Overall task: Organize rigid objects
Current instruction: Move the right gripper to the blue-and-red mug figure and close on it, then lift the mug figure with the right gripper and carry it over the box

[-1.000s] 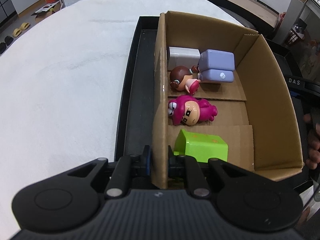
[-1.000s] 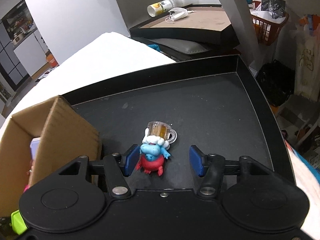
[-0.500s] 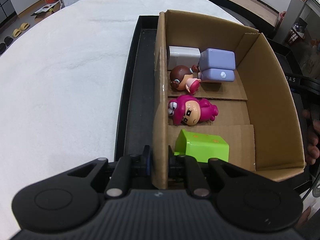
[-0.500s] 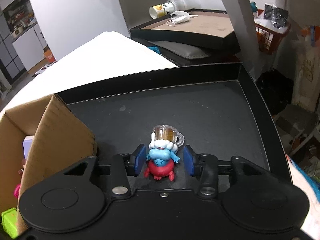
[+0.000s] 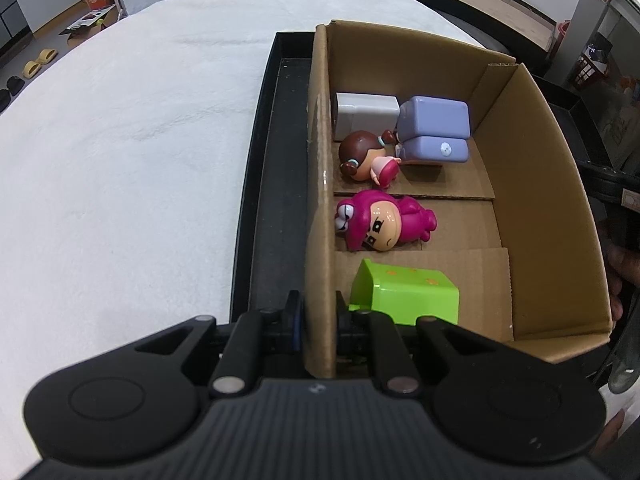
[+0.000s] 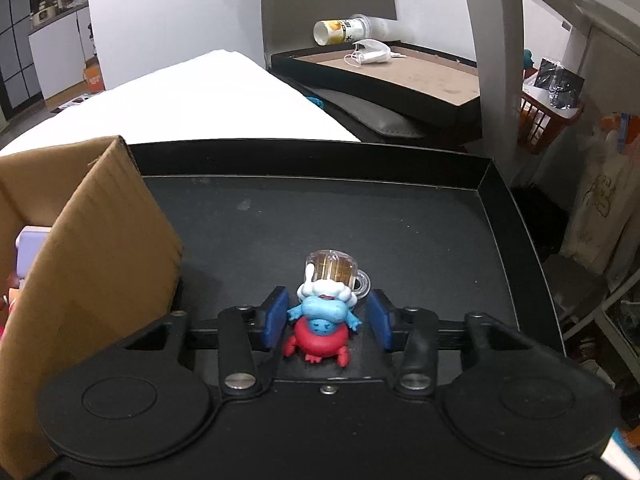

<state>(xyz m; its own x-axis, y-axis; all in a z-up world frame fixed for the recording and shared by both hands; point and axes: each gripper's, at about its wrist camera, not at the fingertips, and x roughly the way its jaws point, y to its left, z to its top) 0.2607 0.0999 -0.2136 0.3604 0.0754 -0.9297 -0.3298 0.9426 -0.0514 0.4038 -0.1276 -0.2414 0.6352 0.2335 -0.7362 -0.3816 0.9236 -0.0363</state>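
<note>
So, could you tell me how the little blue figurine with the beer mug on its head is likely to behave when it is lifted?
The blue figurine looks like rigid moulded plastic, so it should hold its shape as the right tongs close around it. It seems small and probably light. The clear mug on its head makes it top-heavy, and its rounded red base offers little flat surface, so it may twist or slip.

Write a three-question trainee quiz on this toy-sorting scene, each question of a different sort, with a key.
1. True or false: the left gripper is clamped on a wall of the cardboard box.
2. Which toy stands between the right gripper's closing fingers? A) the pink toy B) the blue figure with a mug C) the green block
3. Fill in: the blue figure stands on the black ____.

Key: 1 true; 2 B; 3 tray.
</note>
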